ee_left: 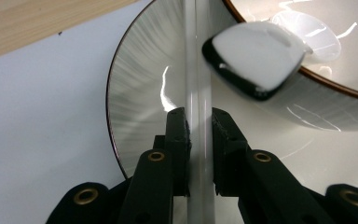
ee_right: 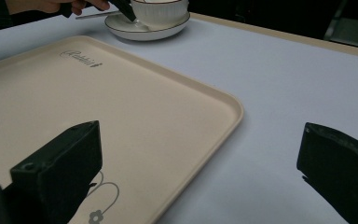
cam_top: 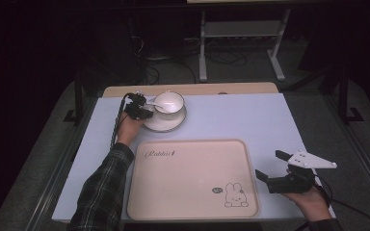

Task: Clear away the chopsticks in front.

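A glossy white cup [cam_top: 169, 102] with a thin brown rim sits on a matching round saucer [cam_top: 164, 123] at the far left of the pale, matte table [cam_top: 250, 120]. The left gripper [cam_top: 144, 111] reaches over the saucer's near-left edge, its 2 black jaws clenched on the slim, shiny handle of a spoon [ee_left: 196, 116]; that handle runs straight up between the jaws toward the cup. A smooth white rounded piece with a black edge [ee_left: 256, 58] lies against the cup's rim. Nearer the person lies a beige rounded-corner tray [cam_top: 192, 179], smooth, printed with a rabbit and script lettering. The right gripper [cam_top: 275, 167] hovers just beside the tray's right edge, jaws spread wide and holding nothing.
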Available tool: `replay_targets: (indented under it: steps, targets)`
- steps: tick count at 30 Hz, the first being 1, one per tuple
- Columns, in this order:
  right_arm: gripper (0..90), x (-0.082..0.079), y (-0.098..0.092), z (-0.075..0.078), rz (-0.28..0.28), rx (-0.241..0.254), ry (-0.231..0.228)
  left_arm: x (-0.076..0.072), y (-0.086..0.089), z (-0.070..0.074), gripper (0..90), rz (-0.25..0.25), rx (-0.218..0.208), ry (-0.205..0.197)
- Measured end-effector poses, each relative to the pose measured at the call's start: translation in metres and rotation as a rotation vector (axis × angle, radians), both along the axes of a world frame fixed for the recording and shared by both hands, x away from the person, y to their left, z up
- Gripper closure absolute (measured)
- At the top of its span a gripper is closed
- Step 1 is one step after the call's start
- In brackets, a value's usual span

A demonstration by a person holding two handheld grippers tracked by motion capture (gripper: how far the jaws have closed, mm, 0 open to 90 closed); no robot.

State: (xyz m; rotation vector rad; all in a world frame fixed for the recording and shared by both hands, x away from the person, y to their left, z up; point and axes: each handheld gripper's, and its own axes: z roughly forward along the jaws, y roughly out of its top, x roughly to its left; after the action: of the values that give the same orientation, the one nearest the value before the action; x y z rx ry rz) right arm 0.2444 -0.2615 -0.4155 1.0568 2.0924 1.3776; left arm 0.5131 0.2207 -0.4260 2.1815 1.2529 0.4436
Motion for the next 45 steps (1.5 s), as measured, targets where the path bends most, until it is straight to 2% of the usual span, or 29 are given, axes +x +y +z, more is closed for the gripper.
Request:
replay_targets:
  steps: [5, 7, 9, 13, 16, 17, 22, 26, 34, 39, 45]
  targets:
    - [0.0, 0.000, 0.000, 0.000, 0.001, 0.002, -0.001, 0.001, 0.000, 0.000, 76.5, -0.005, -0.003, -0.010]
    - [0.0, -0.001, 0.000, 0.000, 0.002, 0.001, -0.002, 0.000, 0.001, 0.001, 69.4, -0.006, -0.003, -0.011]
    - [0.0, -0.001, 0.000, 0.000, 0.001, 0.002, -0.002, -0.002, 0.003, 0.004, 66.0, -0.006, 0.003, -0.016]
    - [0.0, -0.001, 0.000, 0.001, 0.003, 0.001, -0.002, -0.012, 0.013, 0.014, 59.9, -0.017, -0.017, -0.036]
    - [0.0, -0.002, 0.000, 0.001, 0.001, -0.001, -0.004, -0.027, 0.026, 0.023, 59.1, -0.020, -0.056, -0.057]
    - [0.0, -0.002, 0.000, 0.001, 0.001, -0.001, -0.004, -0.027, 0.026, 0.023, 59.2, -0.020, -0.056, -0.057]
    - [0.0, -0.002, 0.003, 0.001, 0.006, -0.007, -0.004, -0.045, 0.047, 0.032, 64.5, -0.024, -0.103, -0.084]
    - [0.0, -0.001, 0.005, 0.001, 0.009, -0.012, -0.004, -0.054, 0.057, 0.029, 71.8, -0.039, -0.131, -0.072]
    - [0.0, -0.001, 0.005, 0.001, 0.008, -0.015, 0.002, -0.053, 0.056, 0.019, 72.8, -0.050, -0.144, -0.059]
    - [0.0, -0.001, 0.004, 0.000, 0.005, -0.013, 0.002, -0.051, 0.053, 0.014, 74.5, -0.054, -0.133, -0.045]
    - [0.0, -0.001, 0.004, 0.000, 0.007, -0.013, 0.003, -0.050, 0.054, 0.013, 77.4, -0.050, -0.150, -0.041]
